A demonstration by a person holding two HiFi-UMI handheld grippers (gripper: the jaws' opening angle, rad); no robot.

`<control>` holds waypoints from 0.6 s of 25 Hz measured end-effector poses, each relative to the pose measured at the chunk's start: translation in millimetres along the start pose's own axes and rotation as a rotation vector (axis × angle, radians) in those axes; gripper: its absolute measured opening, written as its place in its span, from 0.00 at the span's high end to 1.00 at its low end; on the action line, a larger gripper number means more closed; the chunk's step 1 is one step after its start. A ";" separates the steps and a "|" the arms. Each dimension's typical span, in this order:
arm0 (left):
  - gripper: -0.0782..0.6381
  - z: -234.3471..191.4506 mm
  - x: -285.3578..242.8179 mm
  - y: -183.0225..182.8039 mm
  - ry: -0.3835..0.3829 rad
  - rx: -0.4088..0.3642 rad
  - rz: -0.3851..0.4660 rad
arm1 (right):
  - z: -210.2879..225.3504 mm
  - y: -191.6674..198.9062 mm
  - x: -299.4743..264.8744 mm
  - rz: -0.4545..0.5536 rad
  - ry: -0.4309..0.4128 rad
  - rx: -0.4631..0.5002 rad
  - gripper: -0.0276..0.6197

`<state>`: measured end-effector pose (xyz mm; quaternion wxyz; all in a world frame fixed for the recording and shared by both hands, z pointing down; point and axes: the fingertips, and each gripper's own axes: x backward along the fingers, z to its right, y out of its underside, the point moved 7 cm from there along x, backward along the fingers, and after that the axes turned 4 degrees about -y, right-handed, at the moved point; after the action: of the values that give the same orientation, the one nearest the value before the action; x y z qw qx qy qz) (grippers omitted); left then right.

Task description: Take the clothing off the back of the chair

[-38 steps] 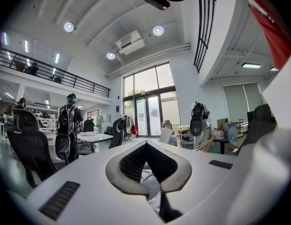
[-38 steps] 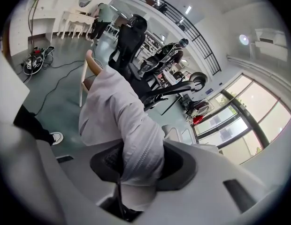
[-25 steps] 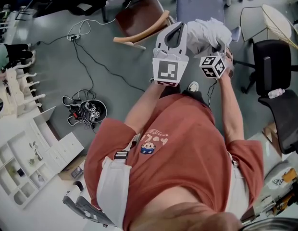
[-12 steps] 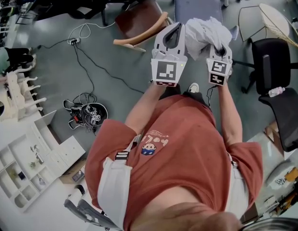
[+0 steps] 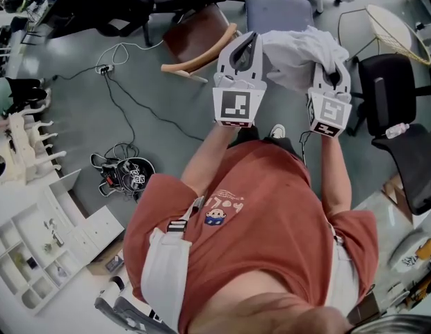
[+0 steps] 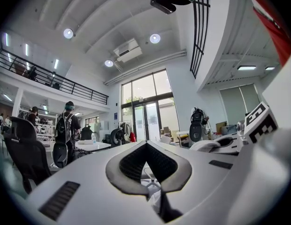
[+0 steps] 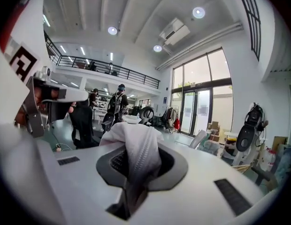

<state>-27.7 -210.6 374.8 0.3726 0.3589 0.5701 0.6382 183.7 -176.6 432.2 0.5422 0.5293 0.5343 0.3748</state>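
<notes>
A crumpled white garment (image 5: 299, 53) is lifted in front of a blue-grey chair (image 5: 271, 11) in the head view. Whether it still touches the chair back is hidden. My right gripper (image 5: 331, 74) is shut on a fold of it. In the right gripper view that white ribbed cloth (image 7: 136, 151) runs down between the jaws of the right gripper (image 7: 138, 142). My left gripper (image 5: 249, 42) stands just left of the garment's edge. In its own view the left gripper (image 6: 146, 146) has its jaws together, and no cloth is plainly pinched.
A brown wooden chair (image 5: 194, 37) stands to the left of the blue-grey one, and a black office chair (image 5: 400, 124) at the right. Cables and a dark bundle (image 5: 125, 167) lie on the floor, a white shelf unit (image 5: 42, 235) at lower left. People stand far off (image 6: 65, 130).
My right gripper has risen, rolled so its marker faces up, and shifted right, lifting and spreading the white garment. The left gripper has risen a little.
</notes>
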 end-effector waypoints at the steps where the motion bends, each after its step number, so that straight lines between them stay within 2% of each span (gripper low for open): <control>1: 0.88 -0.3 0.5 -4.4 0.000 0.002 0.000 | 1.9 -9.3 3.2 0.022 0.005 -0.004 0.87; 15: 0.88 -1.8 -1.9 -53.2 0.006 0.020 0.054 | 48.8 -118.5 71.1 0.341 0.139 0.001 0.87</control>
<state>-24.8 -209.3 321.6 0.3500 0.3758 0.5677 0.6434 223.0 -134.8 297.3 0.4324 0.5850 0.4733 0.4968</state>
